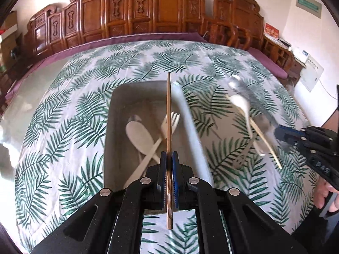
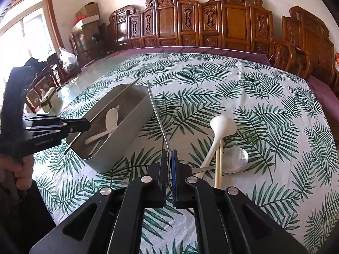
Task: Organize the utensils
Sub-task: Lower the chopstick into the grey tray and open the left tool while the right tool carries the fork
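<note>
My left gripper (image 1: pixel 169 158) is shut on a brown chopstick (image 1: pixel 168 114) and holds it over the grey utensil box (image 1: pixel 135 91). The box holds a white spoon (image 1: pixel 138 135) and a white fork (image 1: pixel 167 124). My right gripper (image 2: pixel 169 156) is shut on a thin metal utensil handle (image 2: pixel 157 114), lifted above the cloth just right of the box (image 2: pixel 131 131). It shows blurred in the left wrist view (image 1: pixel 250 97). On the cloth lie a white ladle (image 2: pixel 220 127), a pale chopstick (image 2: pixel 219 160) and a metal spoon (image 2: pixel 237 160).
The table carries a leaf-print cloth (image 2: pixel 264 105). Carved wooden chairs (image 2: pixel 211 21) line its far edge. The left gripper (image 2: pixel 55 127) shows in the right wrist view over the box's near end. Boxes and a bag (image 2: pixel 67 59) stand far left.
</note>
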A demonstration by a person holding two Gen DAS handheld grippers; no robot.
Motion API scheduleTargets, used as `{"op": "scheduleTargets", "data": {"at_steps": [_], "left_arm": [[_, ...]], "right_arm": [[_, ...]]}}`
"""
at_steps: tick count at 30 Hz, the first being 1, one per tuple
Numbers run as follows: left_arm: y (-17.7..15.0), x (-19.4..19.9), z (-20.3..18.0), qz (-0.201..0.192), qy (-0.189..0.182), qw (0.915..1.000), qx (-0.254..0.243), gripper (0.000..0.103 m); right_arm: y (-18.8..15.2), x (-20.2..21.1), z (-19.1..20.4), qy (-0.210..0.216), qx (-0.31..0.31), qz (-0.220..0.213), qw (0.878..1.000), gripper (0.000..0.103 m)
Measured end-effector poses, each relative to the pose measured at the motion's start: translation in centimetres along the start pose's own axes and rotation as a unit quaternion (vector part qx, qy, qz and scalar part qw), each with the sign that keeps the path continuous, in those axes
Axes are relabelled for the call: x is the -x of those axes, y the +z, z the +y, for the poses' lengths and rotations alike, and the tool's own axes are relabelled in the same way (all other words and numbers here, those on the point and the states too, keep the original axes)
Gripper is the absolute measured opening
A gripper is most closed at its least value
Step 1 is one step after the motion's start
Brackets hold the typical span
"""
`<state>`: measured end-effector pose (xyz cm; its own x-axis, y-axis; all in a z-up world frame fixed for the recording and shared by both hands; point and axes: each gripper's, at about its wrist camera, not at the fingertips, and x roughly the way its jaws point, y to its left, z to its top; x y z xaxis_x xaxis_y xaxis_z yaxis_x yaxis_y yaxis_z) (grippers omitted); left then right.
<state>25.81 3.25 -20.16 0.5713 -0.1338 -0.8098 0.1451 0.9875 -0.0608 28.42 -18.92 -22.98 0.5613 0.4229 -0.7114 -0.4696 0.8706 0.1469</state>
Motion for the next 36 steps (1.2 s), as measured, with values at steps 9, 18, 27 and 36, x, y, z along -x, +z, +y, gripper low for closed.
{"op": "scheduleTargets", "data": {"at_steps": [9,18,27,36], "left_arm": [[-0.3,-2.4,1.6,0.029,0.007,0.9995,0.014,0.004],[0.4,-3.1,2.3,0.029,0.003,0.9993,0.021,0.004],[1.0,-3.3,2.5,0.027,-0.005,0.9994,0.021,0.004],[1.5,-1.1,4.2,0.000,-0.003,0.9997,0.026,0.005]], "right_arm": [[0.0,-0.2,1.0,0.005,0.005,0.001,1.000,0.005],[0.4,-0.9,2.1,0.010,0.007,0.003,1.000,0.005],[1.2,-1.0,3.5,0.021,-0.004,-0.002,1.000,0.005],[2.7,-1.6,5.8,0.031,-0.023,0.000,0.999,0.005]]}}
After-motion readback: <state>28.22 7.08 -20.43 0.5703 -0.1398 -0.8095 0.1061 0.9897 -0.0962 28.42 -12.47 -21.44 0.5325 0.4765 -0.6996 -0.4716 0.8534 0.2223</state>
